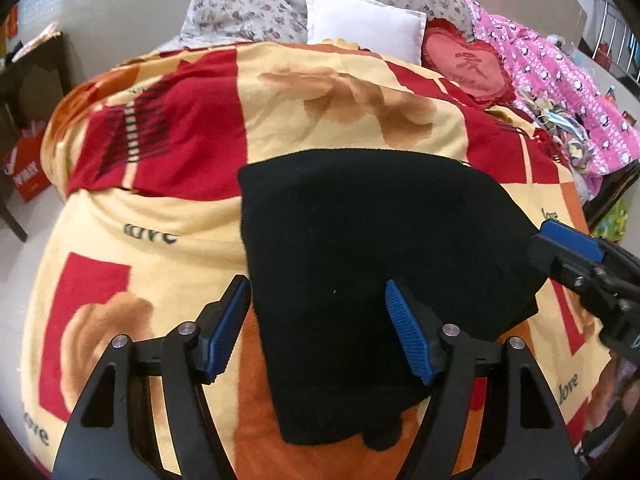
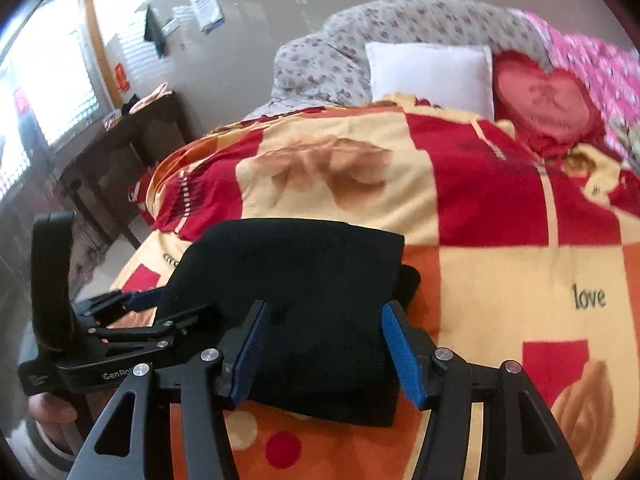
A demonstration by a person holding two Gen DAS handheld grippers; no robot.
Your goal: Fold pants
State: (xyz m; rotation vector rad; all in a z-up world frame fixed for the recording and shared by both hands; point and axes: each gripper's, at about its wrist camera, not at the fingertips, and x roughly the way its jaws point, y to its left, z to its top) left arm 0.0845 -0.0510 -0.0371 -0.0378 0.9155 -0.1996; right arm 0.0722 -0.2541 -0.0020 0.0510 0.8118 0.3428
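Presently, one item: black pants [image 1: 372, 264], folded down to a compact, thick bundle, lying flat on a patterned blanket [image 1: 168, 208] that covers the bed.

Left gripper [image 1: 318, 328]: jaws wide apart, holding nothing. It sits at the near left part of the bundle, one blue pad just off the left edge over the blanket, the other over the cloth. Contact cannot be told.

Right gripper [image 2: 324, 350]: jaws likewise wide apart and empty, straddling the near edge of the bundle from the right side, both pads over black cloth.

Position: the bundle lies straight ahead of both sets of jaws and partly beneath them. Its long axis appears to run away from the person, toward the white pillow [image 1: 360, 24] and heart cushion [image 1: 468, 66].

Judgement: folding looks nearly complete. Neither gripper is clearly nearer; any last fold would likely bring the near edge forward along that axis.
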